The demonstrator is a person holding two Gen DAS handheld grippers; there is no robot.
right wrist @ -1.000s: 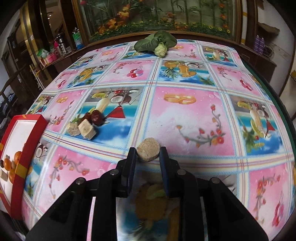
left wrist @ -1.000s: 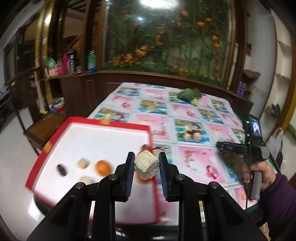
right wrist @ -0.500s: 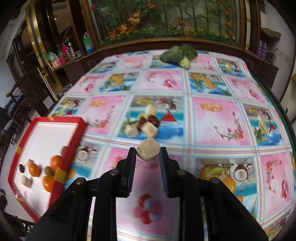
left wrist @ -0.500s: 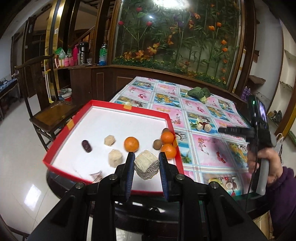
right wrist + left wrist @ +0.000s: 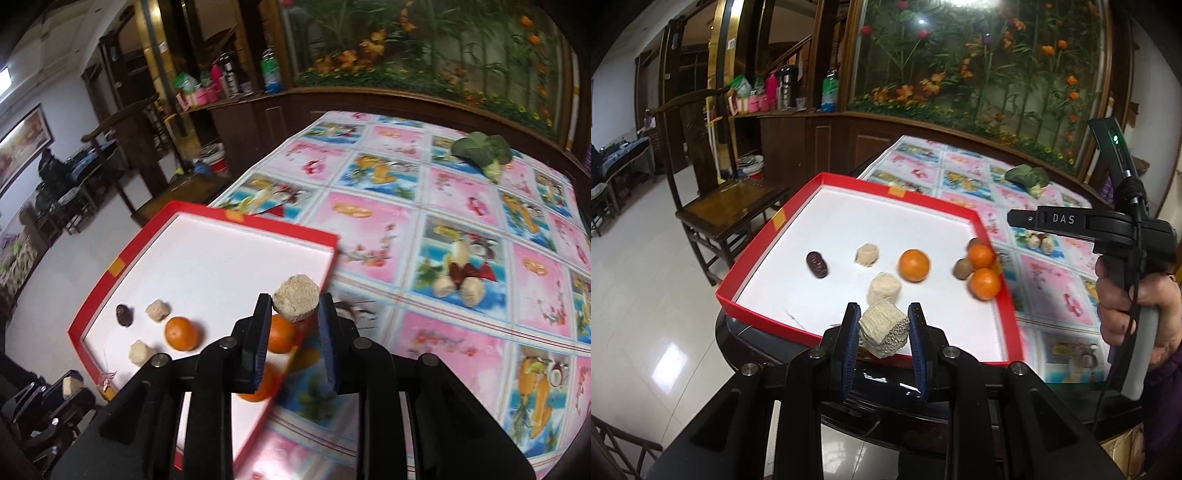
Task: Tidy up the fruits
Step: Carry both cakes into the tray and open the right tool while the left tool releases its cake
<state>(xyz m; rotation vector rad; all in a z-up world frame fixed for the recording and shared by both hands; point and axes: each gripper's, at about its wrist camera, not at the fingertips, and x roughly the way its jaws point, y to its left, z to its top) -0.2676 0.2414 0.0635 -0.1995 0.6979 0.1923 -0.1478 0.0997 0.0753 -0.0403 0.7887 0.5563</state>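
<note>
Two beige chunks were pinched, one in the left gripper (image 5: 883, 325) at the red tray's (image 5: 764, 236) near edge, one in the right gripper (image 5: 295, 310) over its right rim. Released there, either might have tumbled onto the desk (image 5: 461, 229) or the floor.

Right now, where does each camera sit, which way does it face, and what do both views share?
Left wrist: on the left tool, facing the red tray from its near edge; the person's right hand shows.
Right wrist: on the right tool, facing the tray's right edge and tablecloth.
Shared: tray, oranges, greens.
</note>
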